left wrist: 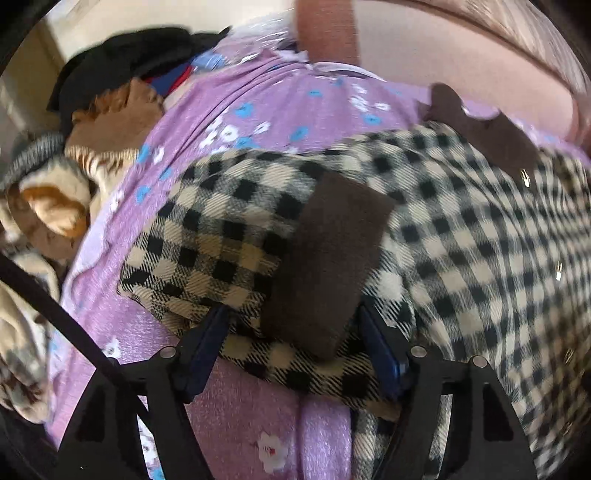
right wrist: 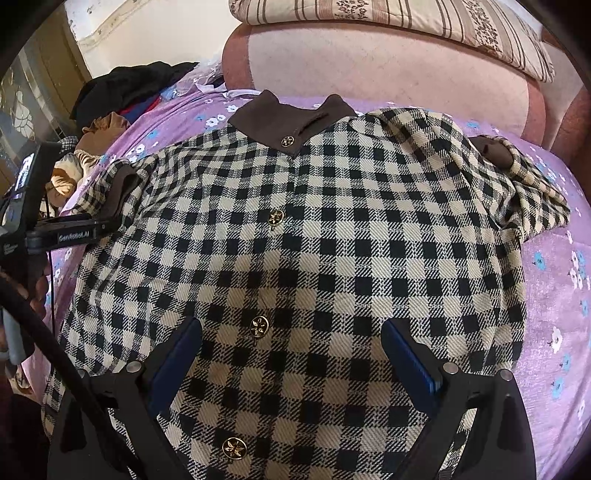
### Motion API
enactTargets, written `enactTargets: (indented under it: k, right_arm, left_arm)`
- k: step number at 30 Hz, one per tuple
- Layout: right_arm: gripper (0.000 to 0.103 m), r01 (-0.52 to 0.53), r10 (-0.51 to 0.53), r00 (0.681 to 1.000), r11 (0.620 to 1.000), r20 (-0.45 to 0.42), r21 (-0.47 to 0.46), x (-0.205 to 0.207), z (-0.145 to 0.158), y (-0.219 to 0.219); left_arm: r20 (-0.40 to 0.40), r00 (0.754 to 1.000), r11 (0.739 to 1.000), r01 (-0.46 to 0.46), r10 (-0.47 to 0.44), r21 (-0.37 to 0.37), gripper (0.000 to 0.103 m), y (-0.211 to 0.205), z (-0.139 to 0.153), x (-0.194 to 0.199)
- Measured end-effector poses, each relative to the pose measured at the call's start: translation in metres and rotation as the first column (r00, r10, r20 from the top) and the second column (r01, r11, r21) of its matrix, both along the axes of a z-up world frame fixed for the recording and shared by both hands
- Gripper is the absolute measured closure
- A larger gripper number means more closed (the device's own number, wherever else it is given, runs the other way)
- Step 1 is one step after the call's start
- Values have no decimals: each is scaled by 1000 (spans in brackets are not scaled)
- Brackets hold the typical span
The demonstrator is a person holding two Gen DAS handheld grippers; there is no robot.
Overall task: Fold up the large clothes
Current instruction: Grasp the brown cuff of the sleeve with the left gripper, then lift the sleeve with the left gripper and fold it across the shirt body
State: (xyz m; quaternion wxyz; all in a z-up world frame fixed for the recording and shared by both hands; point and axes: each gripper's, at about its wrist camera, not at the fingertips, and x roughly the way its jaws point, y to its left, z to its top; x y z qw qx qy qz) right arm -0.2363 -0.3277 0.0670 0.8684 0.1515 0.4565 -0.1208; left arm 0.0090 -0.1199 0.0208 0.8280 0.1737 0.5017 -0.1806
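A black-and-cream checked jacket with a brown collar and gold buttons lies front up on a purple flowered bedsheet. My right gripper hovers open over its lower front, around the button line, holding nothing. My left gripper is at the jacket's left sleeve, its jaws apart on either side of the brown cuff; I cannot tell whether they pinch it. The left gripper also shows in the right wrist view by that sleeve. The right sleeve lies folded over the shoulder.
A heap of other clothes, black, brown and striped, lies at the bed's far left. A pink padded headboard and a striped pillow stand behind the jacket. Bare sheet shows beside the sleeve.
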Motion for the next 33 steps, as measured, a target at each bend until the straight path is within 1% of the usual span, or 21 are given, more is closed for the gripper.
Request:
enactTargets:
  k: [1,2,3,4,5,6,8,10,12,13,17,19,21,23,26,28,30,31,32,33]
  right_arm:
    - [4,2,-2,1000,1000,0,3,0,0,-1]
    - [4,4,-4,1000,1000,0,5,0,0,-1]
    - [4,4,-4,1000,1000,-2,6,0,-1,-1]
    - [4,5,-5,1000,1000,-4,5,0,-1,-1]
    - [4,5,-5,1000,1000,-4,4,0,-2,-1]
    - [4,5,-5,1000,1000,-4,3,0,-2,-1]
    - [4,4,-4,1000,1000,-4,1,0,-2,0]
    - [4,2,-2,1000,1000,-1,-2,-1,-1,0]
    - [4,3,-3,1000,1000,1,-4,-1,-2,0]
    - [4,5,-5,1000,1000,2,-3,-1,-2,-1]
    - [4,19,-19,1000,1000,11,0,-4,2,-5]
    - [4,35,-35,999,999,22,1,-6,7,-11]
    - [4,58,-58,998,998,34,2,-8,12,-18]
    - [4,88,-89,995,996,48,7,-12,19,-28]
    - [4,150,-151,986,988,70,22,-20,28,-46]
    - [4,202,-205,975,978,83,43,-28,33,-63]
    - [4,248,-253,963,967,89,56,-35,35,-76]
    - [4,271,-276,957,961,92,59,-38,36,-82]
    - [4,294,-299,950,954,93,63,-41,36,-89]
    - [4,307,-312,946,950,90,66,-42,35,-93]
  left_arm:
    - [-12,1000,1000,-8,7,-16,33,3,0,3]
    - [-13,1000,1000,-14,14,-26,37,6,0,5]
    - [-7,1000,1000,-19,18,-24,55,7,1,7]
    - [-1,1000,999,-27,27,-21,78,8,2,8]
    - [4,999,999,-42,43,-22,86,11,4,9]
    - [6,998,998,-60,60,-33,89,15,6,11]
    - [-7,998,995,-67,67,-70,91,20,10,12]
    - [-3,997,993,-74,74,-95,92,25,18,11]
    - [-3,997,986,-74,74,-147,92,29,33,9]
    - [2,998,983,-65,66,-172,92,30,43,6]
    - [30,1000,975,5,2,-223,93,18,81,-10]
    - [26,999,964,38,-33,-263,93,8,95,-18]
    - [25,997,947,81,-77,-310,93,-9,110,-32]
    - [22,990,921,139,-141,-365,93,-33,123,-51]
    - [-8,972,880,210,-236,-427,93,-74,127,-78]
    - [-19,958,862,250,-287,-440,93,-103,123,-97]
    - [-48,945,850,269,-325,-452,93,-132,108,-111]
    - [-81,936,843,268,-343,-467,93,-146,97,-117]
    - [-106,927,839,271,-359,-472,93,-159,84,-122]
    - [-114,923,843,278,-367,-460,93,-170,72,-125]
